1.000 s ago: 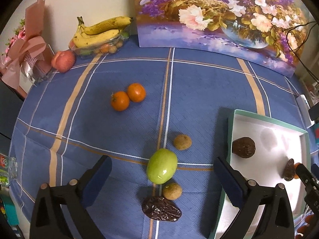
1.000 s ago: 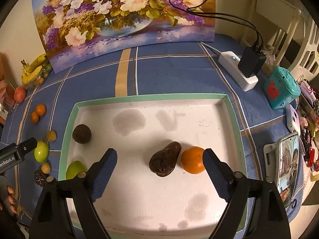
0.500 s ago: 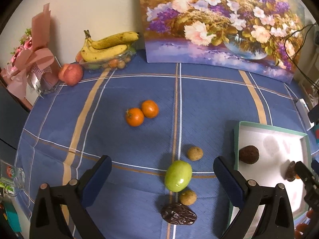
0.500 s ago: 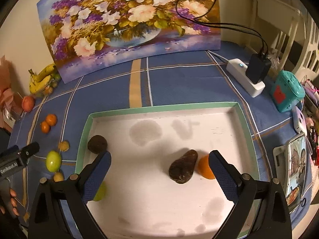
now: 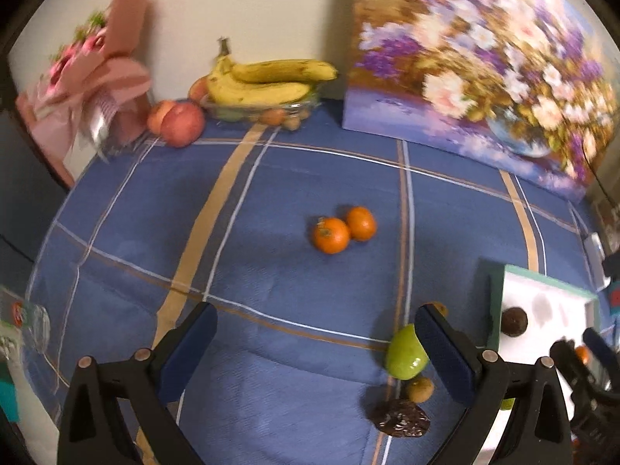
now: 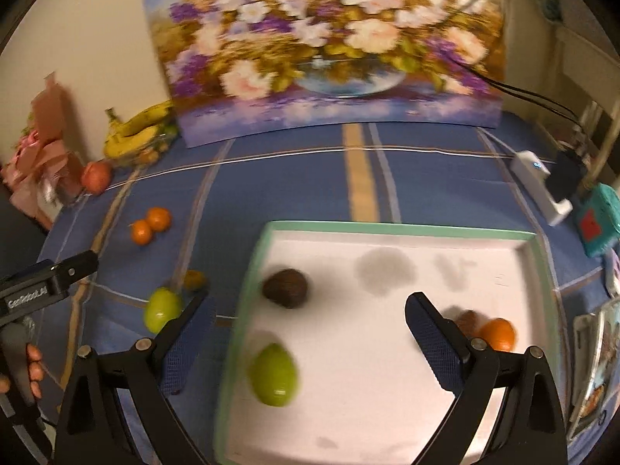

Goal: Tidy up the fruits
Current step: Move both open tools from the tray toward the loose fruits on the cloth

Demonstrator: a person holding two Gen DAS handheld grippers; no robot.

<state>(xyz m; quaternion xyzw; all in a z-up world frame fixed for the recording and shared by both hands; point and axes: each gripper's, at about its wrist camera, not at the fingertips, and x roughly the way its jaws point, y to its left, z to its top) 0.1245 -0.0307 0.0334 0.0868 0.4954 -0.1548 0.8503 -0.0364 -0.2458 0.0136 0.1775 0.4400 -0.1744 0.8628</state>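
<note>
Tangerines (image 5: pixel 343 229) lie past the spread, empty left gripper (image 5: pixel 316 343) — right gripper (image 6: pixel 308 331) gapes over the tray (image 6: pixel 391 227).

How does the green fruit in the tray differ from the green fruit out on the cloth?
The green fruit in the tray lies on the white tray floor, near its left rim; the green fruit on the cloth lies on the blue tablecloth, outside that rim. The tray one lies alone; the cloth one has small brownish fruits and a dark wrinkled fruit close by. Both are smooth, yellow-green and oval, and neither is held.
</note>
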